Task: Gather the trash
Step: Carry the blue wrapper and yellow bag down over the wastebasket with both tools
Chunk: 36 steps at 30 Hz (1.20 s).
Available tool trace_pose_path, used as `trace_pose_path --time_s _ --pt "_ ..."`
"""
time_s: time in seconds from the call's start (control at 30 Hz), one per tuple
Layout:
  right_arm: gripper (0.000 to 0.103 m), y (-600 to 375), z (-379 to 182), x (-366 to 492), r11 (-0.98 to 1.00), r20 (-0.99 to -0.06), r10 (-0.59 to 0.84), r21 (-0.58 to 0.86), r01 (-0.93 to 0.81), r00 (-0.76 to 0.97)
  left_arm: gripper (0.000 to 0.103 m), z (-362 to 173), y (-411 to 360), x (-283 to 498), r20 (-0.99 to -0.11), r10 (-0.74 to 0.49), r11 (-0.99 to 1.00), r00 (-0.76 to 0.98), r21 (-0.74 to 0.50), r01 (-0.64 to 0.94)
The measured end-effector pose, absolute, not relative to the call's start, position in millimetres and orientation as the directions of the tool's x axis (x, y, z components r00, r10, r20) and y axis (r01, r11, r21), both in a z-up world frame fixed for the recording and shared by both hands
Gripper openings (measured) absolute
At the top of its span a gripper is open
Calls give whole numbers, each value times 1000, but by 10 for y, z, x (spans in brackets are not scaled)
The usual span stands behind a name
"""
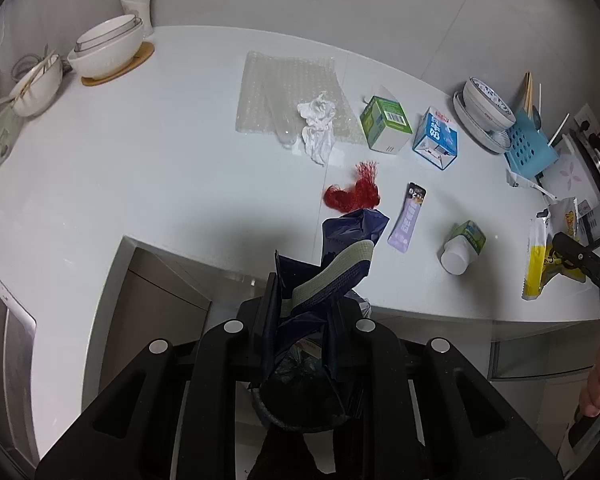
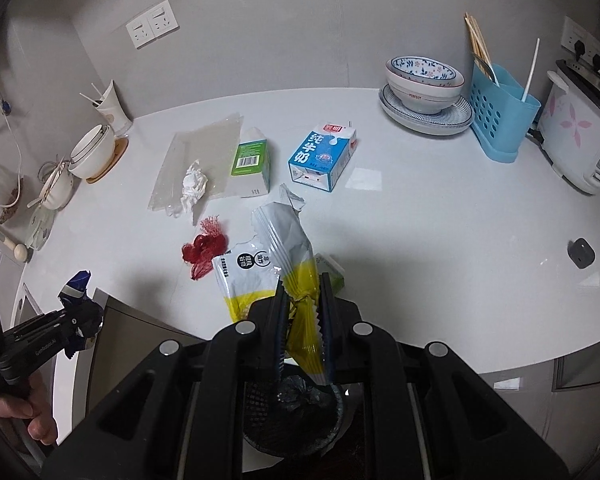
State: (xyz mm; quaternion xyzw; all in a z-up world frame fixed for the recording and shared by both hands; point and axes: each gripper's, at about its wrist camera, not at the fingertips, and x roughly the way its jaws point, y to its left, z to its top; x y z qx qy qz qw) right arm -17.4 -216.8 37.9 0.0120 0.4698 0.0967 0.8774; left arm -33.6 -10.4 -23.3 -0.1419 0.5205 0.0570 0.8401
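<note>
White countertop (image 2: 440, 232), curved front edge. Middle: bubble wrap sheet (image 2: 204, 152) with crumpled tissue (image 2: 194, 184) on it, green carton (image 2: 252, 164), blue milk carton (image 2: 322, 156), red mesh net (image 2: 204, 248). Back left corner: white bowls (image 2: 94, 152), cup (image 2: 112, 108). Back right corner: patterned bowl on plates (image 2: 424, 80), blue utensil holder (image 2: 500, 116), rice cooker (image 2: 576, 140).

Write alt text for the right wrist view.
The right gripper is shut on a yellow and white snack wrapper, held above a black mesh bin at the white counter's edge. Behind lie a red net, a blue milk carton and a green carton.
</note>
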Motion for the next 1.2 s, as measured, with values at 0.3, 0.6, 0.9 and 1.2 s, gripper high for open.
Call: trace_pose_path --time_s 0.3,0.6,0.9,1.2 --pt "13 -2016 175 -476 977 -833 189 105 -187 520 18 -434 -202 -618 -895 -84 955 439 -199 -222" --pt "13 -1936 -137 -709 972 -856 200 114 -203 477 18 -660 -307 -813 -901 -106 957 420 -207 -202" --pt "13 -1892 -528 -917 965 -872 217 124 -230 439 18 -997 -388 -1013 -909 -116 958 400 -208 -196" --pt "13 -1878 -1014 -1032 961 -892 225 136 -241 392 18 -1420 -440 -1121 -922 -129 954 366 -216 -208"
